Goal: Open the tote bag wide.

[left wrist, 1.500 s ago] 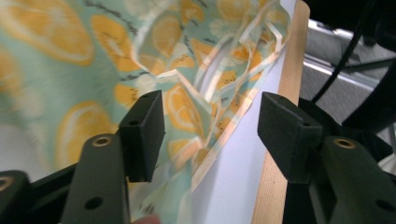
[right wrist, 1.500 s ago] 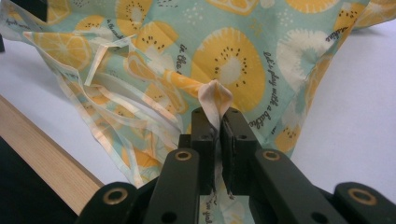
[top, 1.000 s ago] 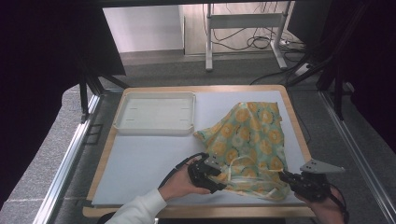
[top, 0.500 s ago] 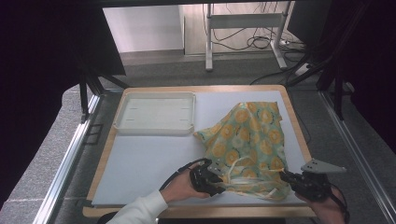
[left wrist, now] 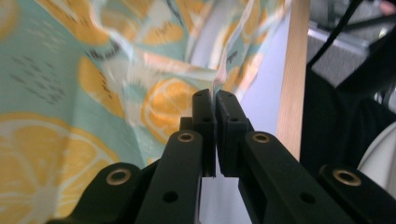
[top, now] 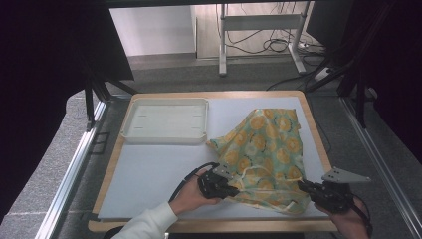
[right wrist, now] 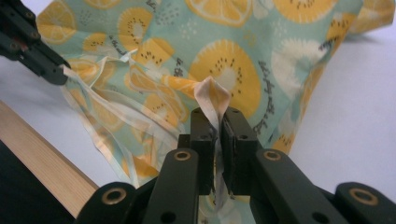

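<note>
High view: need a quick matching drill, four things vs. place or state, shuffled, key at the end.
Things:
1. white tray
2. fruit-print cloth
3. left gripper
4. right gripper

Places or states:
A. clamped on the cloth's near right corner
B. spread rumpled over the right half of the board
C. sitting at the far left of the board, nothing in it
D. pinching the cloth's near left edge

Pairs: 1-C, 2-B, 3-D, 4-A

Cloth (left wrist: pixel 70 93) blurred, cut by frame edges.
</note>
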Action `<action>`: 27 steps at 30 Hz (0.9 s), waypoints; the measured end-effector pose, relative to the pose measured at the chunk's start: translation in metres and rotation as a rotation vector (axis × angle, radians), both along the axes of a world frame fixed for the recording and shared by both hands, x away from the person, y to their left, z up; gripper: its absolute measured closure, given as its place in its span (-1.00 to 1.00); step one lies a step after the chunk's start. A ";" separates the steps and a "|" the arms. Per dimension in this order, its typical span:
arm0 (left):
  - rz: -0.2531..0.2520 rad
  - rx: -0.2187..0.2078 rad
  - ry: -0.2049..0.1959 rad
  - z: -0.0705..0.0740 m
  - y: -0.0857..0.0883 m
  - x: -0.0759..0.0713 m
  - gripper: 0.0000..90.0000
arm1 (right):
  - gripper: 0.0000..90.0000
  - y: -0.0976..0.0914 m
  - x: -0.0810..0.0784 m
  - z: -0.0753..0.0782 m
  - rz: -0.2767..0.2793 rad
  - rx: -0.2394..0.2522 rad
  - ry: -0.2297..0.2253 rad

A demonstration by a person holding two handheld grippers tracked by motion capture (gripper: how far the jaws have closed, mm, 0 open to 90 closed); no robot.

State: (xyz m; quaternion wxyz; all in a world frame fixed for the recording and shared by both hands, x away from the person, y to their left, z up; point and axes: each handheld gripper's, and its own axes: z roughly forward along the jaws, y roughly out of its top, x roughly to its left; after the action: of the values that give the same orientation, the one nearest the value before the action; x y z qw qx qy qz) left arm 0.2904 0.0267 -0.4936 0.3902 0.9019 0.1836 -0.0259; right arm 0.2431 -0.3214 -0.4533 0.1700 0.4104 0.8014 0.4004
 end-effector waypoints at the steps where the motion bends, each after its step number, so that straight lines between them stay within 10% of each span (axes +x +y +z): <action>1: 0.000 0.000 0.000 0.000 0.000 0.000 0.96 | 0.85 0.000 0.000 0.000 0.000 0.000 0.000; 13: 0.111 -0.119 -0.028 0.030 0.024 0.011 0.98 | 0.86 0.014 0.015 0.026 0.042 0.001 -0.068; 27: 0.175 -0.160 -0.125 0.070 0.032 0.029 0.99 | 0.89 0.023 0.045 0.052 0.046 0.032 -0.130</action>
State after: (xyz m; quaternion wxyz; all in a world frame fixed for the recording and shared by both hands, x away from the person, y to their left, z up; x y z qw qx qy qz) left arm 0.3190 0.0586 -0.4234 0.4721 0.8483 0.2343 0.0501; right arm 0.2881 -0.2980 -0.4011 0.2057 0.3677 0.7914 0.4429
